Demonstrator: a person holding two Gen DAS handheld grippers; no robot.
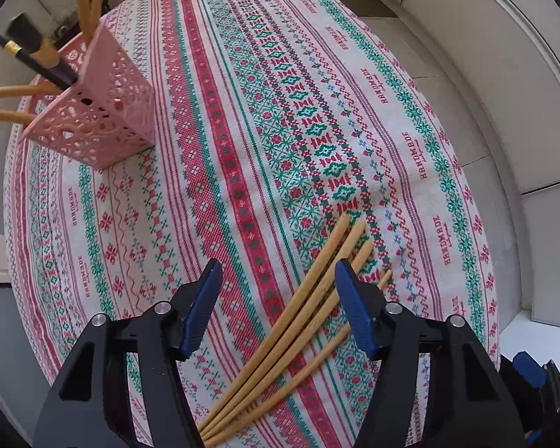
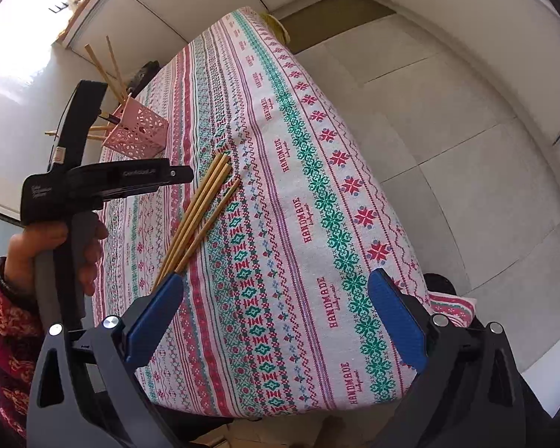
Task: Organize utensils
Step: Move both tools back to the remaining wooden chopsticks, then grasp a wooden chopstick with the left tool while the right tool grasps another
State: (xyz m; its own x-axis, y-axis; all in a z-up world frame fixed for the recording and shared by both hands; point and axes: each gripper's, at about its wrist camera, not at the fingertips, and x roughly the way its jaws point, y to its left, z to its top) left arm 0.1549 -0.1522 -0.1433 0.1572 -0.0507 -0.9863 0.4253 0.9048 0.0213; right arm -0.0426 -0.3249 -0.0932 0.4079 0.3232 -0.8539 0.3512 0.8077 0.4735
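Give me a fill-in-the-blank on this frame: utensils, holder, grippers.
1. The loose bamboo chopsticks lie on the patterned ____.
2. The holder with chopsticks already standing in it is coloured ____.
3. The left gripper is above the loose chopsticks with its jaws ____.
4. The right gripper holds ____.

Missing words: tablecloth; pink; open; nothing

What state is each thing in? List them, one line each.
Pink holder: upright on the tablecloth, several chopsticks standing in it.
Loose chopsticks: lying fanned out flat on the tablecloth, not gripped.
Left gripper: open, above the loose chopsticks.
Right gripper: open, empty.
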